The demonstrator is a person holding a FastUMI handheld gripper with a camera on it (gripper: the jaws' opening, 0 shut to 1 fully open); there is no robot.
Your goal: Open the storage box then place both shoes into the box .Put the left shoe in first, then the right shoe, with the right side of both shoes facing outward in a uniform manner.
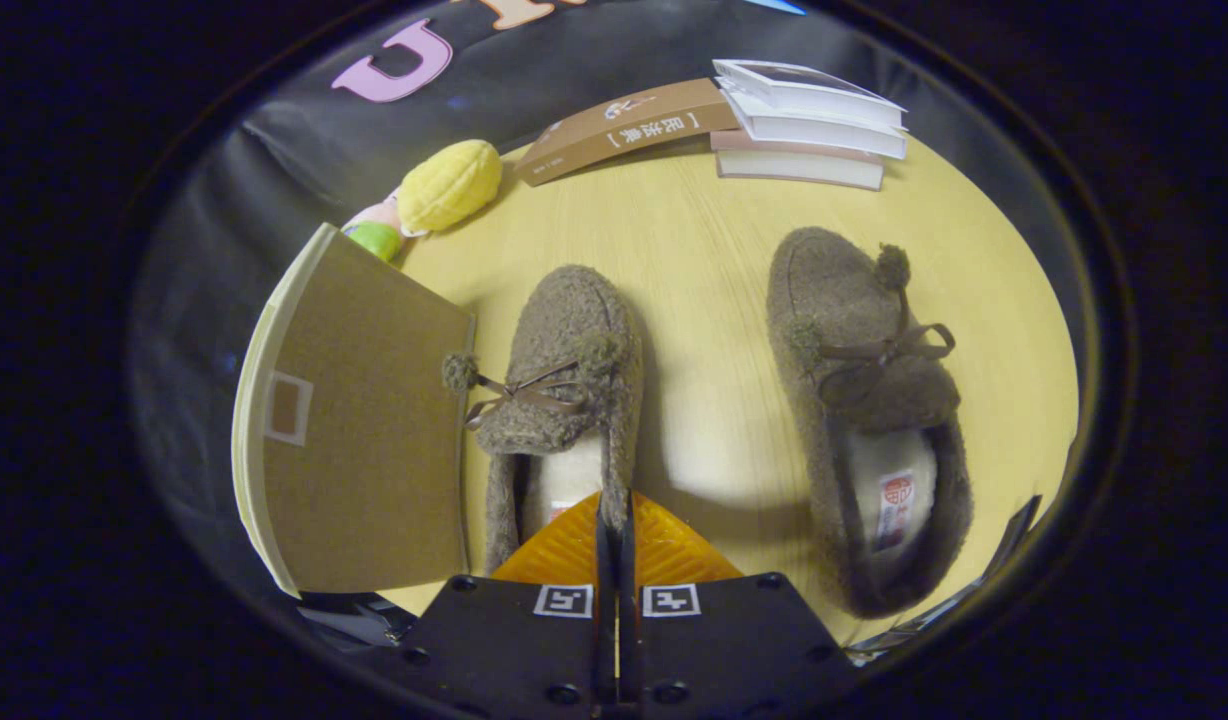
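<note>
Gripper [614, 520] jaws clenched together, nothing between them, just over heel opening of left shoe [562, 390], beside box [364, 430]. Right shoe [864, 400] apart, mid tabletop [704, 230]. Shoes look soft, light, floppy; heel rim likely best hold

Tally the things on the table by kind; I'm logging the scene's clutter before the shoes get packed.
Fuzzy brown slippers: 2
Brown cardboard storage box: 1
Books: 4
Yellow plush toy: 1
Total: 8
The hand-held gripper is shut on the left slipper's rim.
</note>
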